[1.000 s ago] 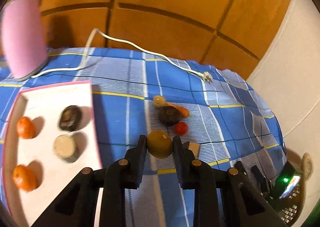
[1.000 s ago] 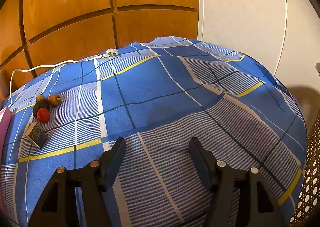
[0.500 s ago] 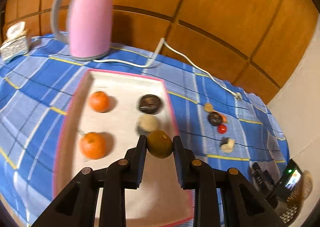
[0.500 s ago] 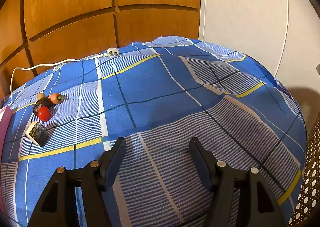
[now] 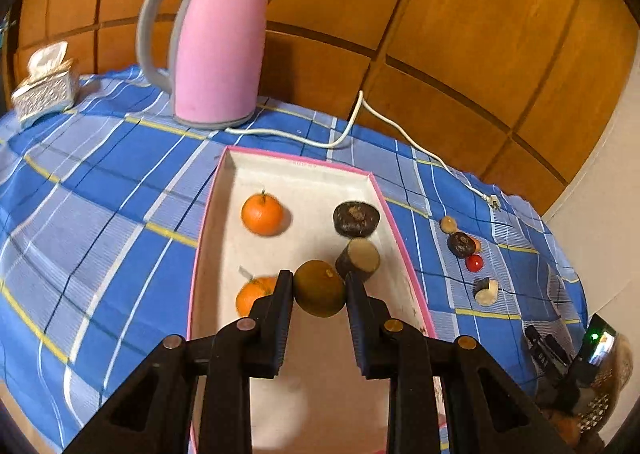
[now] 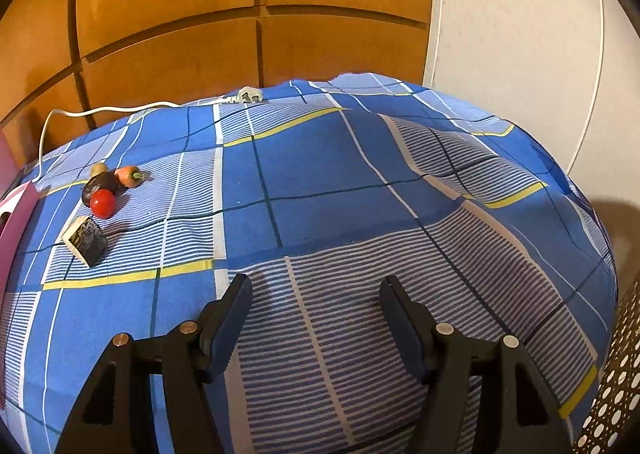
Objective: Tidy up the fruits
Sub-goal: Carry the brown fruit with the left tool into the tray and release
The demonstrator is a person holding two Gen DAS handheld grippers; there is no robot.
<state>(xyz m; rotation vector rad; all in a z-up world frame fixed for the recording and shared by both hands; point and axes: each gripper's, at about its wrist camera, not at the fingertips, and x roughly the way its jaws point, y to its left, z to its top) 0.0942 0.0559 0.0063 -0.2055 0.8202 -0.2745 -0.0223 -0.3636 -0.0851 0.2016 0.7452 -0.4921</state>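
Wood panelling backs a blue checked table where the left gripper [image 5: 319, 290] clamps a brown fruit [image 5: 319, 288] over the tray [image 5: 394, 214], near its right rim. Released now, it could roll into the cut piece [image 5: 358, 259] beside it. The right gripper [image 6: 316, 318] hangs open and empty.

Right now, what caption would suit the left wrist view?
Left gripper holding an olive-brown fruit over the pink-rimmed tray, where two oranges already sit.
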